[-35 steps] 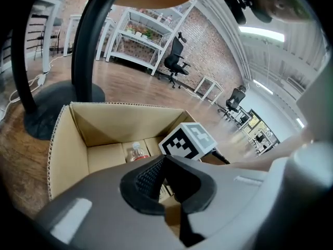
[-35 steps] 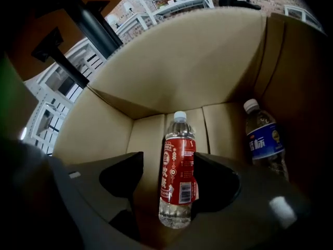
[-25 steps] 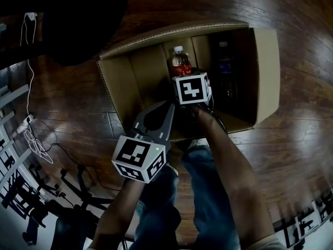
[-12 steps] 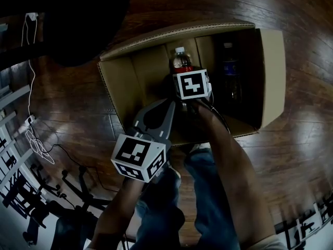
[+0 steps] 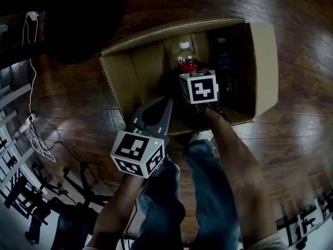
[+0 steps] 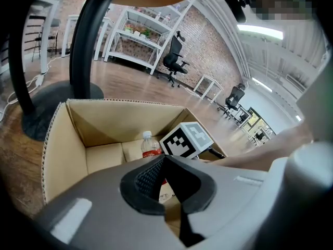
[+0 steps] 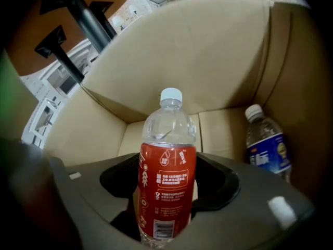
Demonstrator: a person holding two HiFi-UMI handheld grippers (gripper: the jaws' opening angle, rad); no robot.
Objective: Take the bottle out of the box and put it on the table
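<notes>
Red-label bottle (image 7: 166, 176) upright inside box (image 5: 125, 72), near back wall, upper centre of head view. Your right gripper (image 7: 167, 163) sits around its labelled body, jaws closing, pads on both sides. Grip low on label probably keeps bottle vertical for lift. Blue-label bottle (image 7: 268, 152) stands to its right, apart; mind it and tall box walls on way out. Your left gripper (image 5: 167, 104) has jaws together, nothing between, hovering at near box edge, clear of lift path. Dark table (image 5: 73, 20) upper left, likely drop spot.
</notes>
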